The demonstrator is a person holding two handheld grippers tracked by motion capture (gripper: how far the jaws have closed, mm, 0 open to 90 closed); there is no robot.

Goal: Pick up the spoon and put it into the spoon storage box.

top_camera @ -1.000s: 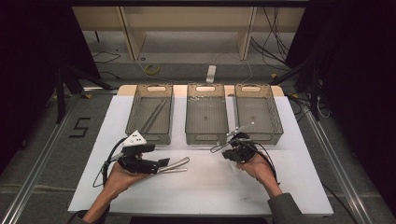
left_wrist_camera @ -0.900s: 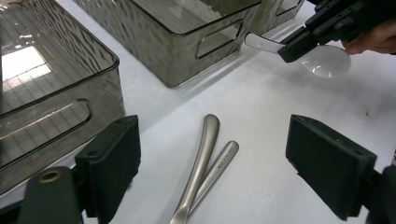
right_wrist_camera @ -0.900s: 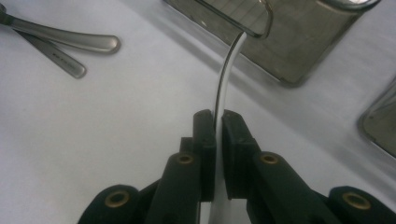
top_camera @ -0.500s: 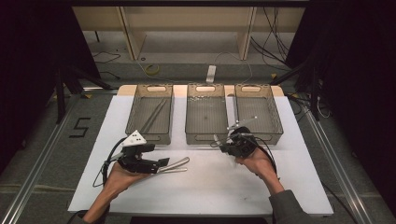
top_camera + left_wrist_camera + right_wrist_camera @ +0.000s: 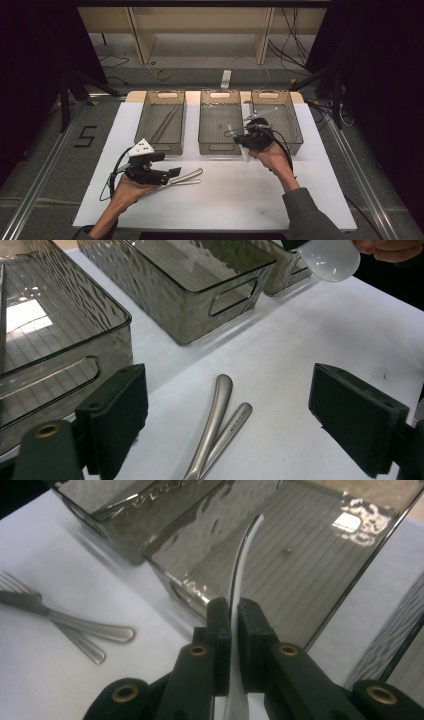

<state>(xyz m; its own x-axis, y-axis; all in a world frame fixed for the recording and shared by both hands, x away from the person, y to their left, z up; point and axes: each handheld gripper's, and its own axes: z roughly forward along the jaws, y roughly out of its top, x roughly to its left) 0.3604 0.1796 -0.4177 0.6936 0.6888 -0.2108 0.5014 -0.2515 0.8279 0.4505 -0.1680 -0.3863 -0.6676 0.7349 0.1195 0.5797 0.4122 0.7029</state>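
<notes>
Holding the white spoon (image 5: pixel 239 575) by its thin handle, your right gripper (image 5: pixel 247 136) has its jaws closed flat on it, and the handle rises up between the pads over the middle bin (image 5: pixel 218 131). From the left gripper view you see the round bowl of this spoon (image 5: pixel 330 259) hanging at the near edge of the bins, above the white table (image 5: pixel 240 200). The spoon looks like ceramic or hard plastic, I cannot tell which; I judge it stiff, smooth and rather slippery, and maybe it breaks if it falls. The grip is on the narrow handle, so the heavy bowl end can swing or slide down; a hold nearer to the bowl would be more steady, I think.

Your left gripper (image 5: pixel 227 415) is wide open and holds nothing. It hovers low over two pieces of metal cutlery (image 5: pixel 217 427) lying side by side on the table, touching each other. From the right gripper view one of them is a fork (image 5: pixel 30 602). They are thin, stiff and lie flat, so I judge them hard to pick from above; take one handle across its narrow width, near the middle.

The left bin (image 5: pixel 161 125) already has long metal pieces inside. The right bin (image 5: pixel 287 120) stands just beside the middle one.
</notes>
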